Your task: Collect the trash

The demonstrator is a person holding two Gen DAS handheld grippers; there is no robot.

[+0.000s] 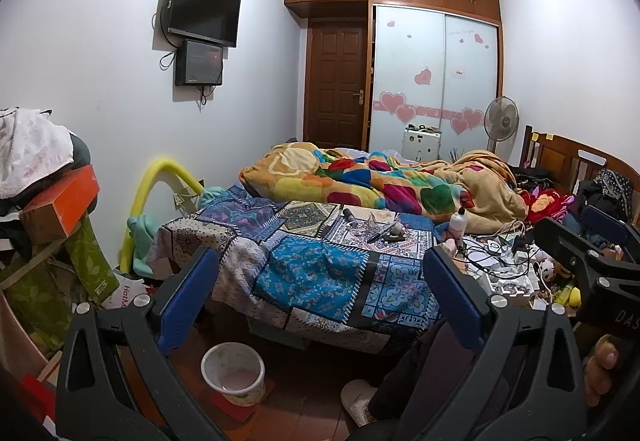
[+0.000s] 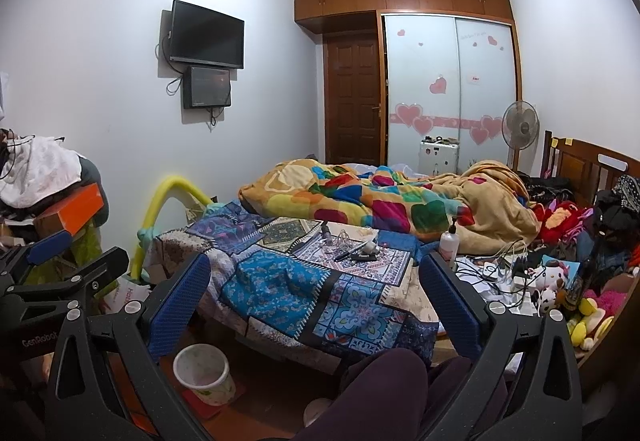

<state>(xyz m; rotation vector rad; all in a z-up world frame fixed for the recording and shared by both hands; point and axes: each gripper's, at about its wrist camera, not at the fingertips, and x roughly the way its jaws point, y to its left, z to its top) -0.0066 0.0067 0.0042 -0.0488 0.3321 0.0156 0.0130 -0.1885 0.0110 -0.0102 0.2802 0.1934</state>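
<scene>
On the patchwork bedspread (image 1: 312,273) lies a small cluster of litter (image 1: 378,229) (image 2: 356,247): a crumpled clear wrapper, a dark pen and a few small bits. A white waste bin (image 1: 233,371) (image 2: 204,371) stands on the floor at the foot of the bed, with a pale liner inside. My left gripper (image 1: 320,257) is open and holds nothing; it hovers short of the bed's near edge. My right gripper (image 2: 316,265) is likewise open with nothing in it, held beside the left one and aimed at the same bedspread.
A white pump bottle (image 2: 449,241) stands by a tangle of cables and chargers (image 2: 504,273). A colourful blanket (image 1: 380,181) covers the far bed. Boxes and clothes (image 1: 48,201) pile up at the left. A person's leg (image 2: 380,381) and slipper (image 1: 358,397) are below.
</scene>
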